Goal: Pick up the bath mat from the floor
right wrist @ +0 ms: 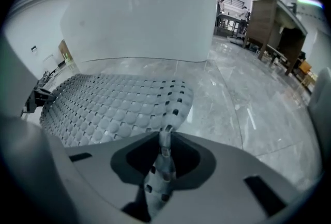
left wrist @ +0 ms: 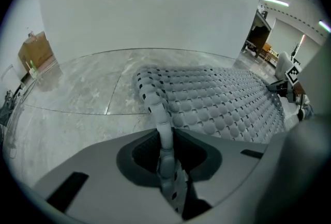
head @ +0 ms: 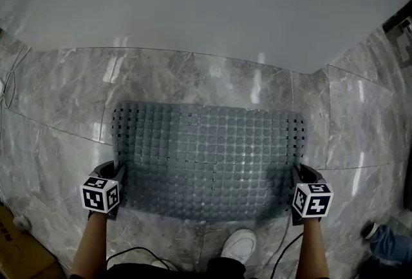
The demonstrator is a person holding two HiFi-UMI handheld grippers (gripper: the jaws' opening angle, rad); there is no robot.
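Note:
A grey bath mat [head: 207, 158] with round bumps and small holes lies across the marble floor. My left gripper [head: 119, 176] is shut on its left edge near the front corner. In the left gripper view the mat [left wrist: 217, 101] has its edge folded up and pinched between the jaws of my left gripper [left wrist: 164, 151]. My right gripper [head: 297, 184] is shut on the mat's right edge. In the right gripper view the mat [right wrist: 108, 106] has that edge squeezed upright in my right gripper [right wrist: 164, 158].
A large white curved panel [head: 193, 0] rises just beyond the mat. My white shoe [head: 238, 247] stands at the mat's near edge, with black cables [head: 138, 255] beside it. A cardboard box [head: 19, 252] is at the lower left.

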